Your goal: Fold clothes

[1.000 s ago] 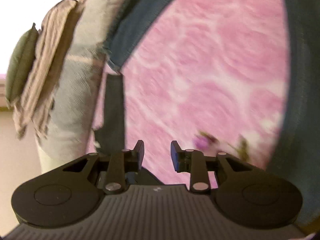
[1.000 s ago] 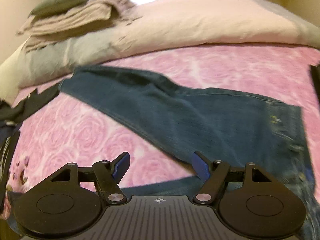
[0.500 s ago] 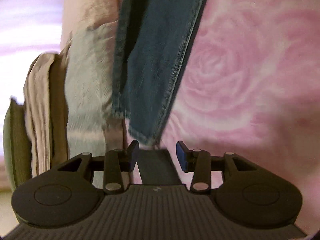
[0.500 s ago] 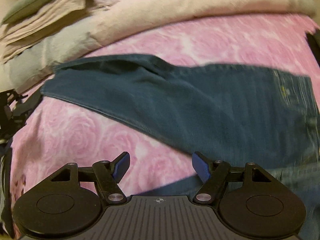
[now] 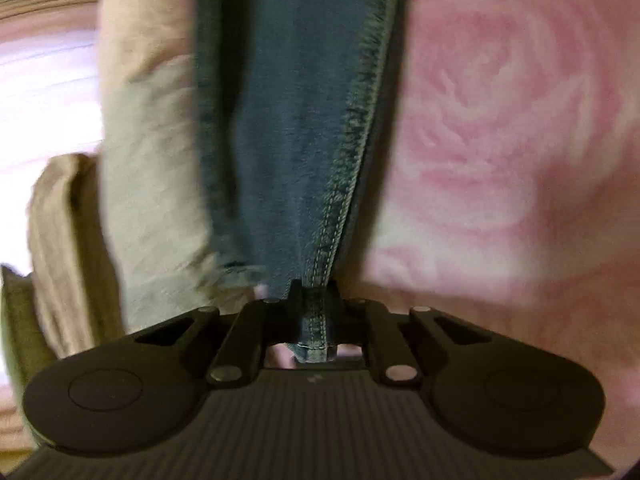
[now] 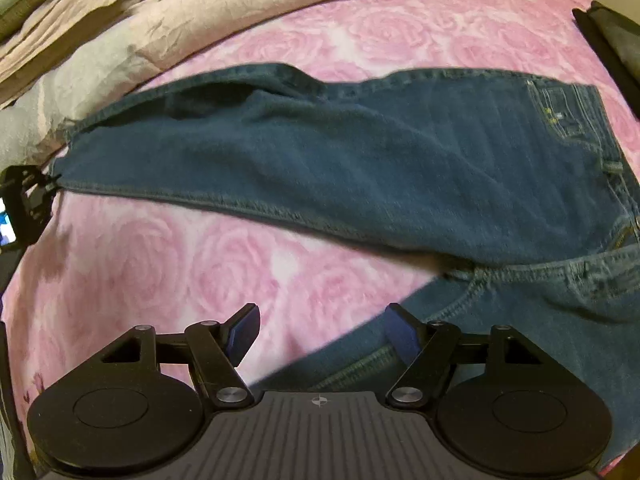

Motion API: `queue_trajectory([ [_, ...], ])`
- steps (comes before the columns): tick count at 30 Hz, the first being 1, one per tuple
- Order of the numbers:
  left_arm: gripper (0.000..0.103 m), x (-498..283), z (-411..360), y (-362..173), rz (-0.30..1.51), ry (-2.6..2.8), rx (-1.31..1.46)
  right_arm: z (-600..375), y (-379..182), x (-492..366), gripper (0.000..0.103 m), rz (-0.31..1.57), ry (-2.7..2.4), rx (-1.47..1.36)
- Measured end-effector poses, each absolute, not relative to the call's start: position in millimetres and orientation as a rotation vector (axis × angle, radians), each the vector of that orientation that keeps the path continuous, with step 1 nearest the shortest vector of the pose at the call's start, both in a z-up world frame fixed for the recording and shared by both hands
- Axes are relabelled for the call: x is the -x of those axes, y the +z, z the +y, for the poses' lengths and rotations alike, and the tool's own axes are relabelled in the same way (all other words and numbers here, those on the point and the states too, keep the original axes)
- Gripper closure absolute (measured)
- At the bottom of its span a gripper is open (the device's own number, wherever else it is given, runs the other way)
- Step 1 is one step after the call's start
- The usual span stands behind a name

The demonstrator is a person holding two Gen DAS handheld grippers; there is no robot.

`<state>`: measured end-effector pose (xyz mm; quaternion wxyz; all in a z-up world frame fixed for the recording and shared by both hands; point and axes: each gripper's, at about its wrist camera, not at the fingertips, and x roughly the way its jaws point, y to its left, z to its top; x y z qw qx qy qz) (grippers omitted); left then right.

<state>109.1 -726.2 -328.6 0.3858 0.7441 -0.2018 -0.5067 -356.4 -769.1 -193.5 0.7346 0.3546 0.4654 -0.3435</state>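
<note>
Dark blue jeans lie spread across the pink rose-patterned bedspread, one leg reaching left, the waist at the right. My left gripper is shut on the hem end of that leg, the stitched seam pinched between its fingers. It shows at the far left of the right wrist view. My right gripper is open and empty, low over the bedspread near the crotch seam and the second leg.
A beige and grey duvet is bunched along the far side of the bed, with folded beige cloth and a green cushion on it. A dark object lies at the right edge.
My left gripper moved onto the jeans leg's hem and shut on it. My right gripper moved a little closer over the jeans and stayed open.
</note>
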Motion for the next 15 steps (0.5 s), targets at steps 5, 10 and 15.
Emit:
queue_trajectory([
  [5,0.095,-100.2,-665.6,-260.4,-0.43,-1.234,-1.788,-779.0,-183.6,343.6,0.031,1.028,-0.747,-0.74],
  [10,0.095,-82.2,-557.9,-249.1,-0.277,-1.263,-1.884,-776.6,-175.4,346.2,0.031,1.031,-0.75,-0.731],
  [15,0.094,-63.5,-523.1,-279.4,-0.1,-1.302,-1.896,-764.9,-170.3,361.2,0.031,1.043,-0.768,-0.735],
])
